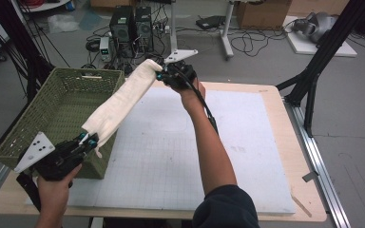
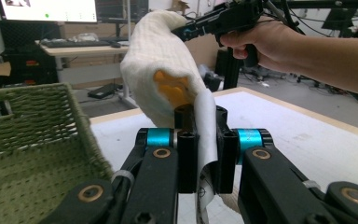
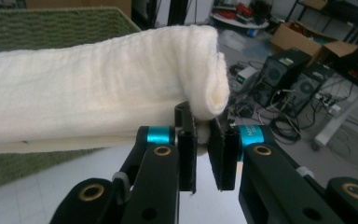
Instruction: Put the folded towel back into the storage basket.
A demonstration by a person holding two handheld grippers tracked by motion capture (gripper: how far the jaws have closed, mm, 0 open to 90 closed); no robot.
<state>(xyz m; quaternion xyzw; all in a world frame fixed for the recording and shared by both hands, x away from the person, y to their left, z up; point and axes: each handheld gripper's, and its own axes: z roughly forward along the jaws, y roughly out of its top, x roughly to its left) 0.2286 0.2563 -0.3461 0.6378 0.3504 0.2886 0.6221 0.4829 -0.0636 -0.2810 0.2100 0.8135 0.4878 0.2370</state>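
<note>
Stretching through the air in a long sagging band, a cream-white folded cloth with a soft, ribbed weave hangs between two hand-held grippers, above the right wall of a green woven basket that stands on the left of a white gridded mat on a wooden table. The left gripper sits low at the near corner of the basket, clamped shut on the cloth's near end, held from below by the left hand. The right gripper is raised at the far edge of the mat on an outstretched forearm, its jaws pinched on the cloth's far, rolled-over end.
</note>
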